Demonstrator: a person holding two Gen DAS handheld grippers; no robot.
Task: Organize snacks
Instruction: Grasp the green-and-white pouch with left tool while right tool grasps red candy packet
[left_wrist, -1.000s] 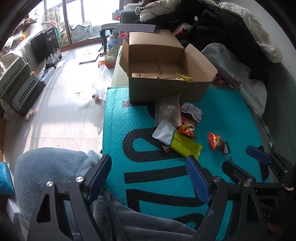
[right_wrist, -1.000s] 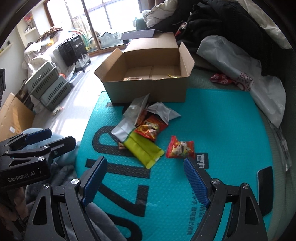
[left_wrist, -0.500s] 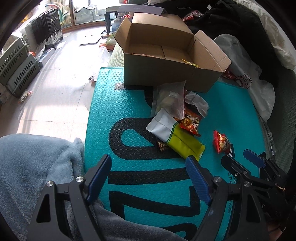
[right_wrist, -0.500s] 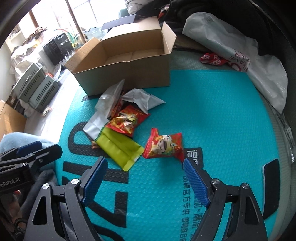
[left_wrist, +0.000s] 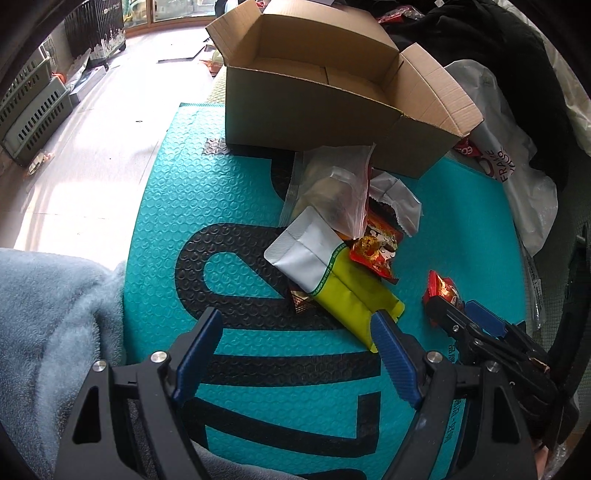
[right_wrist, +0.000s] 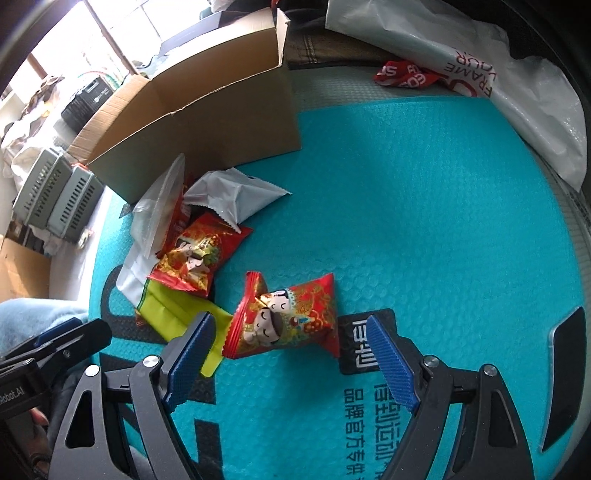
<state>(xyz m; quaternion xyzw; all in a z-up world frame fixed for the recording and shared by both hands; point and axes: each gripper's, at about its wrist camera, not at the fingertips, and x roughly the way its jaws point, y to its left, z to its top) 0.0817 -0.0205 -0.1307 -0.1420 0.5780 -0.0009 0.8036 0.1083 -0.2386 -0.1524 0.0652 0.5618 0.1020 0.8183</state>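
Note:
An open cardboard box (left_wrist: 325, 107) (right_wrist: 207, 122) stands at the far end of a teal mat (left_wrist: 162, 206) (right_wrist: 424, 206). In front of it lies a heap of snacks: a clear bag (left_wrist: 332, 192), a silver wrapper (right_wrist: 236, 192), a white-and-yellow-green pouch (left_wrist: 332, 280) (right_wrist: 173, 306) and a red packet (left_wrist: 376, 247) (right_wrist: 195, 254). A second red packet (right_wrist: 288, 317) (left_wrist: 441, 288) lies apart. My right gripper (right_wrist: 288, 328) hovers open just over it, a pad on each side. My left gripper (left_wrist: 295, 325) is open above the mat, near the pouch's end.
A blue fleece blanket (left_wrist: 55, 325) covers the near left. A white plastic bag (right_wrist: 498, 85) and dark clothes (left_wrist: 491, 48) lie to the right. Grey crates (right_wrist: 55, 192) stand on the pale floor at left.
Both grippers have come down and forward toward the snacks. The lone red packet now lies between the right gripper's pads; the pouch is closer to the left gripper.

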